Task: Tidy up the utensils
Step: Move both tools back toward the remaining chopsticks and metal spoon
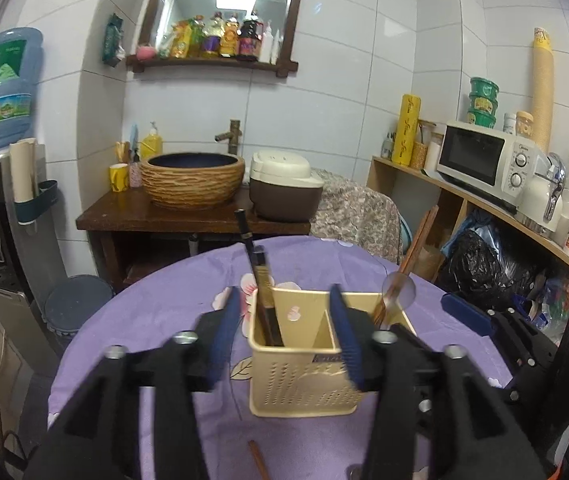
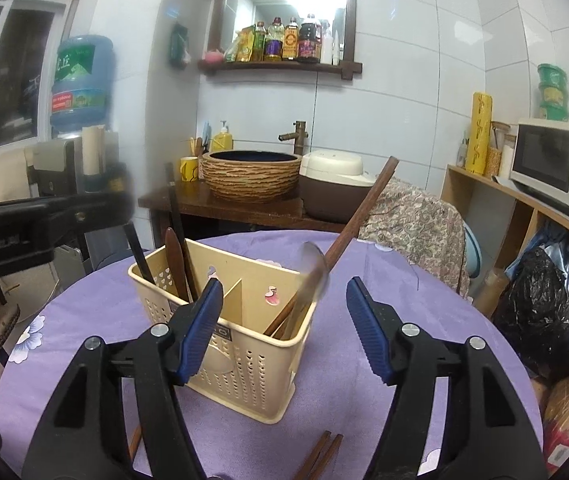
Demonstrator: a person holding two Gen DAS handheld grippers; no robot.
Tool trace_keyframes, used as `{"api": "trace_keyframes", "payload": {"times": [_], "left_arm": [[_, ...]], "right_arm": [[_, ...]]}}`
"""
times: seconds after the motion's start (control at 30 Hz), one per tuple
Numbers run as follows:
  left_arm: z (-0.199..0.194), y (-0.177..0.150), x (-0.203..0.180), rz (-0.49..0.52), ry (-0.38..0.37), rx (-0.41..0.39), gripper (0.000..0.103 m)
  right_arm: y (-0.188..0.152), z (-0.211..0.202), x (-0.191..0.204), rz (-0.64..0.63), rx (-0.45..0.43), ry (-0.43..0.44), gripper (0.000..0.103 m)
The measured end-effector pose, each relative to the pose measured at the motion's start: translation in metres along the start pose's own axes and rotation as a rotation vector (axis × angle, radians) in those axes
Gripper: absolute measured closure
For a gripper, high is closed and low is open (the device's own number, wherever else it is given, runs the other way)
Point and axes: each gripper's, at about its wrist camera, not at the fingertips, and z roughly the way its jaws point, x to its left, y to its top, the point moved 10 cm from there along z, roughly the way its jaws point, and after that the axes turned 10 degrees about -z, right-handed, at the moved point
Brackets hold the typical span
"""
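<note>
Right now both of my grippers hang over the cream two-compartment utensil caddy point(image 2: 240, 320), which stands upright near the middle of the purple floral tablecloth point(image 2: 404, 272). My right gripper point(image 2: 280, 328) has its jaws spread wide with nothing between the pads, and the caddy's right compartment sits just ahead of them and a little to the left. My left gripper point(image 1: 288, 332) is also wide apart and empty, straddling the caddy's divider from the near side.

Already stowed: dark chopsticks point(image 1: 260, 288) stand in the left compartment beside a dark wooden handle point(image 2: 174, 258), while a long brown wooden utensil point(image 2: 358, 228) leans up and to the right out of the right compartment next to a blurred spoon point(image 2: 316, 276).

What matters for the coming move, as I judge it, is the loose pair of brown chopsticks point(image 2: 322, 454) lying flat on the cloth. They sit below and behind my right gripper's fingertips, close to the near edge of the table, with their long axis running roughly toward the caddy, tilted slightly rightward. I'd need to pull back and dip down to reach them, closing across the narrow width. Another single stick point(image 1: 258, 460) lies on the near side of the caddy beneath the left gripper; whether it belongs to the same set I cannot tell. The right gripper looks the nearer one for the pair.
</note>
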Motion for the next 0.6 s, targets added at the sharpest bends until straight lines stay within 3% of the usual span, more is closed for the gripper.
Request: {"api": "trace_keyframes", "payload": {"times": [0.3,0.6], "left_arm": [[-0.039,-0.058,0.033,-0.017,0.051,0.041,0.037],[-0.053,-0.142,0.069,-0.044,0.140,0.196,0.036]], "right_arm": [[-0.036,-0.052,0.022,-0.016,0.039,0.079,0.022],[-0.113,-0.081,0.057,-0.047,0.175,0.199,0.019]]}}
